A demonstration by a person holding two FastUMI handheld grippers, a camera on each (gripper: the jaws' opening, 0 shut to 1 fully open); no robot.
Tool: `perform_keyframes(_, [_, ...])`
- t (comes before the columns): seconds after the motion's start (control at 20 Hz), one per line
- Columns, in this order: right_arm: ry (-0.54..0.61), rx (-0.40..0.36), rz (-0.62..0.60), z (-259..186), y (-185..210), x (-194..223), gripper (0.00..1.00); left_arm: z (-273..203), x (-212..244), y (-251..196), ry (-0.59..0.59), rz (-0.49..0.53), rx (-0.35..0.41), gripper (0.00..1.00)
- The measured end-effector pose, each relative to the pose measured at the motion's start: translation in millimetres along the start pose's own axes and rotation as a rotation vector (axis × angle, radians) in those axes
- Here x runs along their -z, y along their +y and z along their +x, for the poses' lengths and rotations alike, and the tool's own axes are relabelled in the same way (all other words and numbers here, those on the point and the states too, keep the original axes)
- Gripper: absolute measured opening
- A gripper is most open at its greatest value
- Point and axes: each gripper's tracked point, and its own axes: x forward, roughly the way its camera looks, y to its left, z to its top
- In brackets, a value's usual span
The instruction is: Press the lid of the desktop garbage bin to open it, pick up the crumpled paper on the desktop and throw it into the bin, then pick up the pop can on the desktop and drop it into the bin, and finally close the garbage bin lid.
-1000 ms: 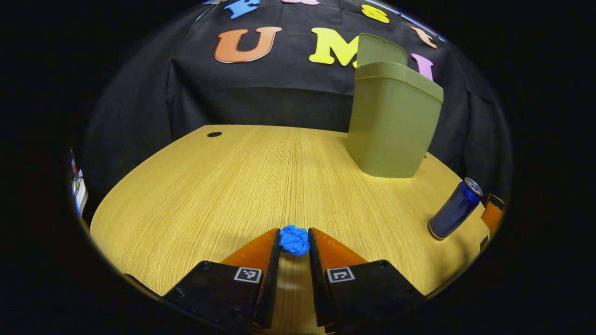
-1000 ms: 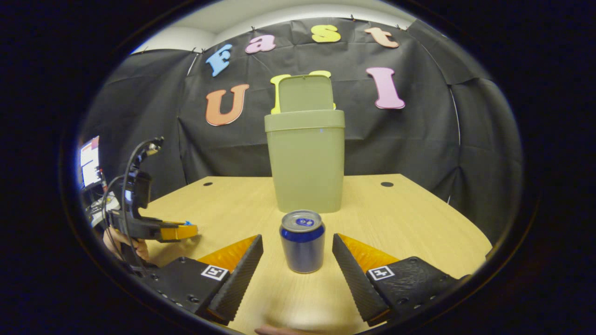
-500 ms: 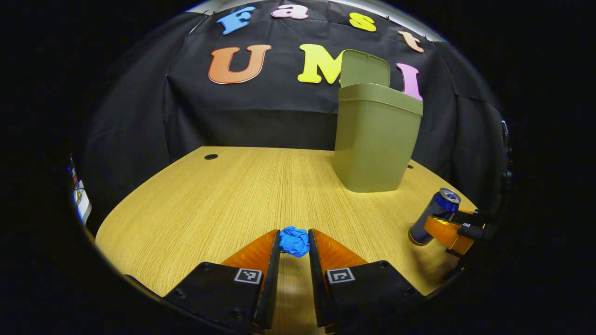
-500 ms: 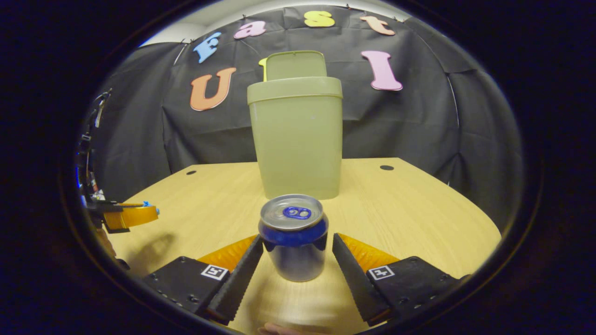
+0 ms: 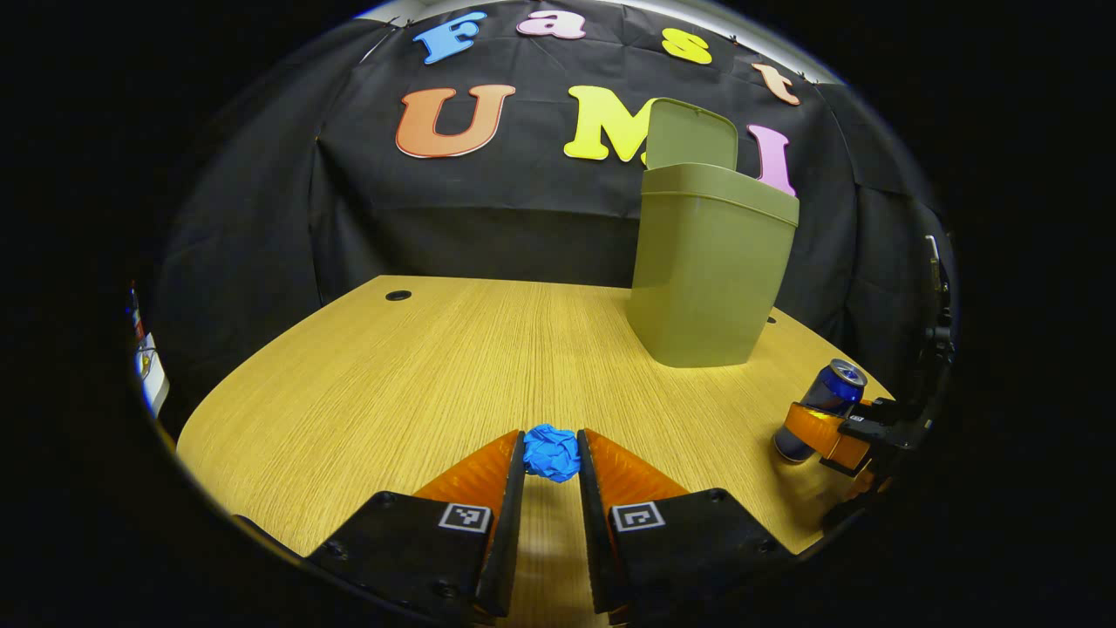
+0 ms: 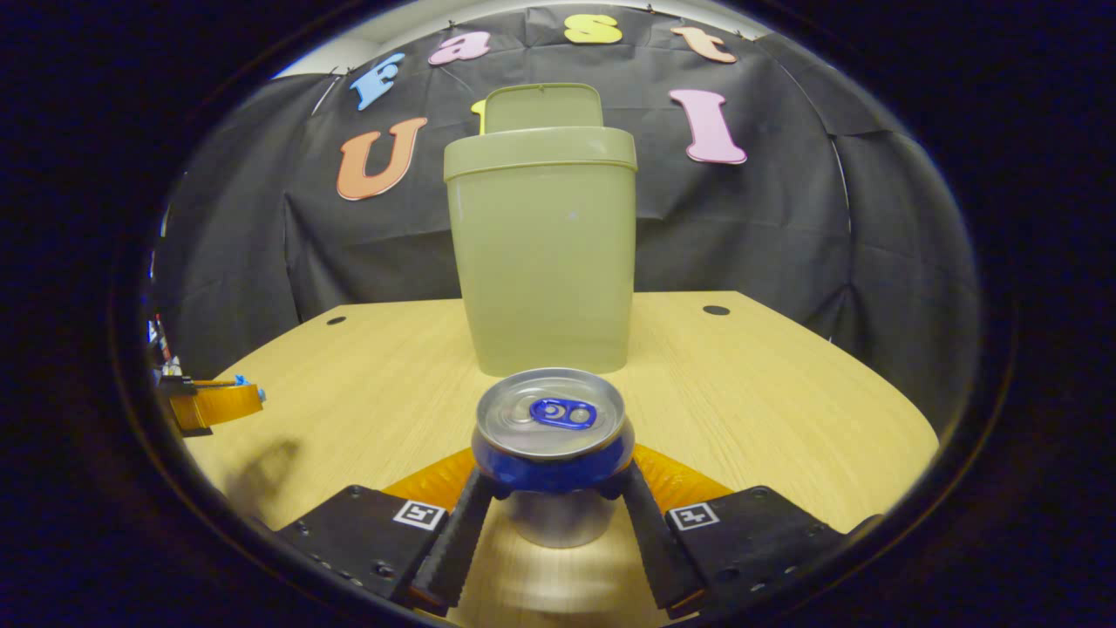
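Left gripper view, paper: I've got the crumpled blue paper ball (image 5: 551,453) pinched between the left gripper (image 5: 551,460) fingers, both pressing on it, just above the light wooden tabletop (image 5: 418,375). It's a round wad, so no real long axis to call.

Left gripper view, bin: the olive-green plastic desktop bin (image 5: 708,266) stands upright at the far right of the table, long axis vertical, lid (image 5: 691,133) flipped up at the back.

Left gripper view, can: the blue aluminium pop can (image 5: 824,406) is at the right edge, upright apart from the lens bend, with the right gripper (image 5: 828,434) around its lower half.

Left gripper view, change: a second ago the can stood free with the other gripper only peeking in beside it; now that gripper's on it. My paper grip looks the same.

Right gripper view, can: the can (image 6: 551,453) stands upright, silver top and blue tab facing the camera, long axis vertical. The right gripper (image 6: 553,510) fingers are narrowed onto its sides, both touching.

Right gripper view, bin: the bin (image 6: 542,253) is straight behind the can, open, well apart from it.

Right gripper view, other hand: the left gripper (image 6: 234,397) is at the far left with a bit of blue paper (image 6: 241,381) at its tip.

Right gripper view, change: a second ago my fingers were spread wide with the can ahead of them; half a second ago they flanked it with gaps; now they're clamped on.
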Motion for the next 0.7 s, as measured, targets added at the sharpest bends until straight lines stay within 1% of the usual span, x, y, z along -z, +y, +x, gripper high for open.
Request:
perform_keyframes(0.1, [-0.022, -0.016, 0.013, -13, 2, -17, 0.78, -6, -11, 1, -0.005, -0.011, -0.002, 0.36])
perform_keyframes(0.2, [-0.042, -0.042, 0.028, -31, 5, -39, 0.78, -8, -25, -1, 0.002, -0.028, 0.013, 0.36])
perform_keyframes(0.25, [-0.050, -0.044, 0.028, -40, 3, -50, 0.80, -9, -35, -2, 0.001, -0.031, 0.019, 0.36])
perform_keyframes(0.3, [-0.059, -0.047, 0.030, -46, 0, -62, 0.78, -11, -47, -1, -0.010, -0.028, 0.014, 0.36])
perform_keyframes(0.45, [-0.085, -0.048, 0.031, -65, -7, -95, 0.77, -11, -91, -7, -0.055, -0.005, 0.012, 0.36])
perform_keyframes(0.65, [-0.114, -0.052, 0.006, -82, -14, -122, 0.77, 1, -165, -34, -0.127, 0.024, 0.062, 0.36])
perform_keyframes(0.7, [-0.120, -0.050, -0.001, -85, -17, -125, 0.76, 5, -186, -46, -0.151, 0.039, 0.083, 0.36])
